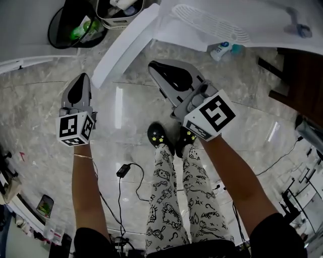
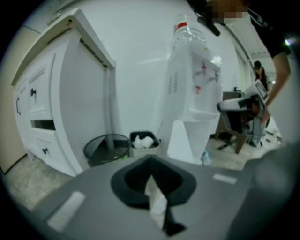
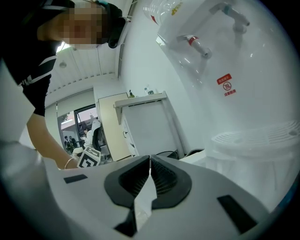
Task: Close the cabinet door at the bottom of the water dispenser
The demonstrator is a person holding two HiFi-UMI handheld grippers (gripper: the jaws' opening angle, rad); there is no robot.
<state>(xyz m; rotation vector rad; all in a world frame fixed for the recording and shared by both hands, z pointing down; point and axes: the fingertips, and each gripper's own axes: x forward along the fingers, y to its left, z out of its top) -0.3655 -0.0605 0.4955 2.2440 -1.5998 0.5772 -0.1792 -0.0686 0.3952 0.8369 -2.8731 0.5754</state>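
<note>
The white water dispenser (image 1: 212,22) stands at the top of the head view, a clear bottle on top of it in the left gripper view (image 2: 194,89). Its bottom cabinet door (image 1: 123,45) stands open, swung out as a long white panel toward the floor between my grippers. My left gripper (image 1: 82,76) is shut and empty, its tip just left of the door's free end. My right gripper (image 1: 153,66) is shut and empty, just right of the door. In the right gripper view the dispenser's front (image 3: 234,93) and drip tray (image 3: 262,136) loom close.
A black mesh bin (image 1: 70,25) and a small bin (image 1: 118,12) with tissue sit left of the dispenser, beside a white cabinet (image 2: 56,103). A bottle (image 1: 220,50) lies at the dispenser's base. Dark wooden furniture (image 1: 298,75) stands right. A cable with a plug (image 1: 123,170) lies by my feet.
</note>
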